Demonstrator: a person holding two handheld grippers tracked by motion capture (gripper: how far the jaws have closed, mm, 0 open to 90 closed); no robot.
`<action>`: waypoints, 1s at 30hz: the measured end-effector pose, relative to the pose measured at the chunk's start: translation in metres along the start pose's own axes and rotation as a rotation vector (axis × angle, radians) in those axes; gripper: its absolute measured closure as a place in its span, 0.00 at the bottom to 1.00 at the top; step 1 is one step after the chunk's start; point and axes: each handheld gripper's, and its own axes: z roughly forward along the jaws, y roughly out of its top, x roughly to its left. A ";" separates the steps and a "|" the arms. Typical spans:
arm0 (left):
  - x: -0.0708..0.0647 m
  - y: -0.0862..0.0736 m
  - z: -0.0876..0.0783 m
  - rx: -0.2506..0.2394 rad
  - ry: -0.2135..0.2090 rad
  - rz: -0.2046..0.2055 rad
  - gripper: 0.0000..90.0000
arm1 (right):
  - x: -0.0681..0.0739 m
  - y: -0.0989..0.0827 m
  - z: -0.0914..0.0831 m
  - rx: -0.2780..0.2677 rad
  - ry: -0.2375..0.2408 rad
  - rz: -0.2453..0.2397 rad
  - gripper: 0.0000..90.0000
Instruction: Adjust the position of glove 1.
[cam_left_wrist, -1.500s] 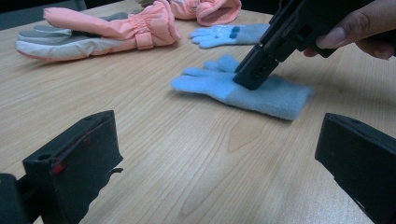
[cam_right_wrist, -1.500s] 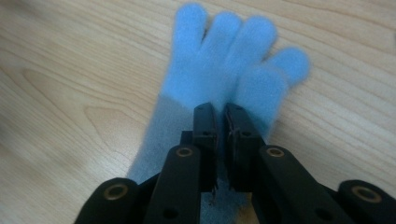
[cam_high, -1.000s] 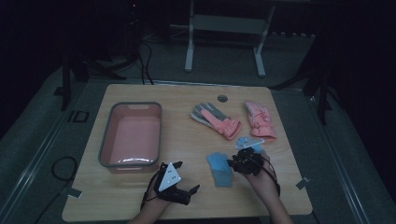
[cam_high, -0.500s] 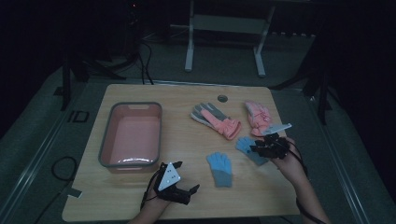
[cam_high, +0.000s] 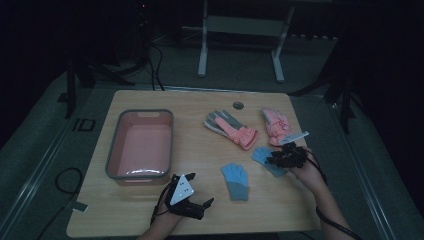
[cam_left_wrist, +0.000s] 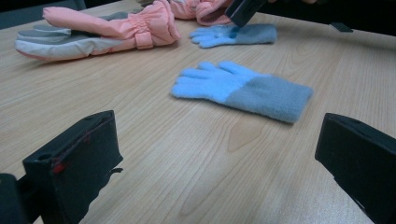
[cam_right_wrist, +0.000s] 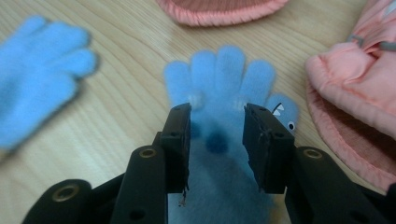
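Two blue knit gloves lie flat on the wooden table. The near blue glove rests at the table's middle front. The far blue glove lies to its right, fingers pointing away from my right gripper. That gripper hovers low over the glove's palm, open, one jaw on each side and not pinching it. My left gripper rests at the front edge, open wide and empty, facing the near glove.
A pink bin with a grey rim stands at the left, nothing in it. Two pink padded gloves lie behind the blue ones, and one pink cuff sits just right of my right gripper. A small round hole marks the table's back.
My right gripper has moved from beside the near blue glove to the right and away, ending over the far blue glove. The left gripper and both gloves have stayed put.
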 end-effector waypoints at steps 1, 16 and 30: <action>0.000 0.000 0.000 0.000 -0.001 -0.001 0.00 | -0.001 -0.001 0.003 0.000 -0.002 0.002 0.69; 0.000 0.000 0.000 0.000 -0.001 -0.002 0.00 | 0.010 -0.010 0.013 -0.035 -0.075 0.058 0.94; -0.001 0.000 0.000 0.002 0.005 0.006 0.00 | 0.061 0.001 -0.055 -0.093 -0.228 0.269 0.96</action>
